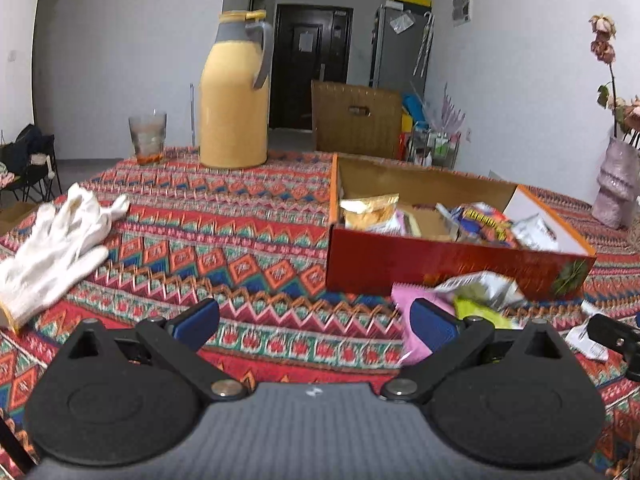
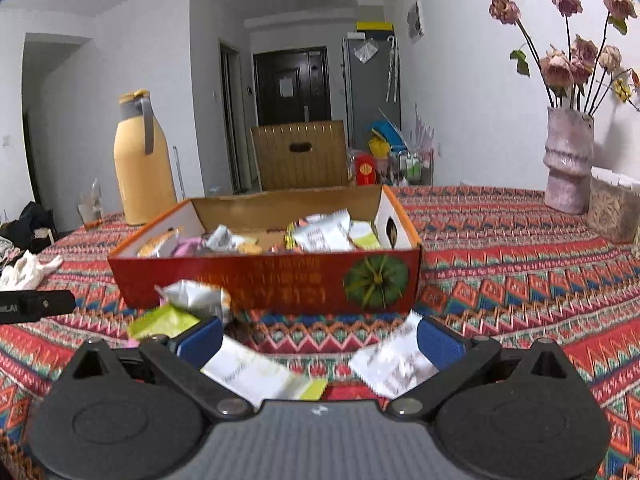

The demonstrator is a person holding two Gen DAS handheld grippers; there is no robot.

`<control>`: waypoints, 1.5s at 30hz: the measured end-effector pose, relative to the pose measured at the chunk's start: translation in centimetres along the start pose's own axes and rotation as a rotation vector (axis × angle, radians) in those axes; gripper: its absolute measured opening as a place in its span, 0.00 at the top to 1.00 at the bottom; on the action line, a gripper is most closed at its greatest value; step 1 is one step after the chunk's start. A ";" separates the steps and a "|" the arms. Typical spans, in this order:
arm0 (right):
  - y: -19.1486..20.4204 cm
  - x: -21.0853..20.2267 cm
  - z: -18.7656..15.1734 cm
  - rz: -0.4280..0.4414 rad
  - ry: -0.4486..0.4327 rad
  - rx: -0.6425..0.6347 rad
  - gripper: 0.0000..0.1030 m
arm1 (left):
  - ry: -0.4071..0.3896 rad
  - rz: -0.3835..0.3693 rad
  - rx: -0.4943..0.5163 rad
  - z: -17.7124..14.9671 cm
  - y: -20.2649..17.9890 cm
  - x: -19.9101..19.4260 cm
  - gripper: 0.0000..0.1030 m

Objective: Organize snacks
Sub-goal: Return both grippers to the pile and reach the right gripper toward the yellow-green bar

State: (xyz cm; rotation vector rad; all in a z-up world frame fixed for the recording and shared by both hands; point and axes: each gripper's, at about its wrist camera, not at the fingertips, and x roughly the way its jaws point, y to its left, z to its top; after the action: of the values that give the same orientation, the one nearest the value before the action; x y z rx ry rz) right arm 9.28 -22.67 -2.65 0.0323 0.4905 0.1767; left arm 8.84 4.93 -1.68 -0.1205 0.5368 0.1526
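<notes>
A red cardboard box (image 1: 440, 268) (image 2: 264, 280) sits on the patterned tablecloth and holds several snack packets (image 2: 320, 236). In front of it lie loose packets: a pink one (image 1: 408, 312), a silver one (image 1: 480, 288) (image 2: 196, 300) and a yellow-green one (image 1: 476, 308) (image 2: 160, 322). My left gripper (image 1: 316, 322) is open and empty, left of these packets. My right gripper (image 2: 320, 338) is open over two white packets (image 2: 256, 372) (image 2: 392, 364) lying flat on the cloth.
A yellow thermos jug (image 1: 234, 96) (image 2: 140, 160) and a glass (image 1: 147, 136) stand at the far left. White gloves (image 1: 56, 248) lie at the left. A pink vase with dried roses (image 2: 568, 160) and a clear container (image 2: 612, 208) stand at the right. A wicker chair back (image 2: 300, 156) is behind the table.
</notes>
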 end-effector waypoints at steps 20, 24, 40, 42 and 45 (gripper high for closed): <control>2.0 2.3 -0.9 0.014 0.120 -0.127 0.00 | 0.017 -0.048 -0.029 -1.3 0.4 0.8 0.00; 2.8 3.2 -0.4 0.055 0.145 -0.161 0.00 | 0.016 -0.052 -0.032 -1.3 0.4 0.8 0.00; 3.6 6.9 0.2 0.296 0.244 -0.126 0.27 | 0.026 -0.075 -0.056 -1.3 0.8 0.9 0.00; 3.6 6.4 0.1 0.319 0.249 -0.135 0.40 | 0.026 -0.075 -0.058 -1.3 0.9 0.9 0.00; 3.6 5.6 -0.2 0.329 0.252 -0.147 0.63 | 0.023 -0.077 -0.063 -1.2 1.0 0.8 0.00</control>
State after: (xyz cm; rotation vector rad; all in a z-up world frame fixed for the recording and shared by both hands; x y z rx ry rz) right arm 13.44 -18.17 -5.12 -0.0542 0.7207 0.5434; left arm 8.78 5.81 -3.23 -0.2042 0.5494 0.0929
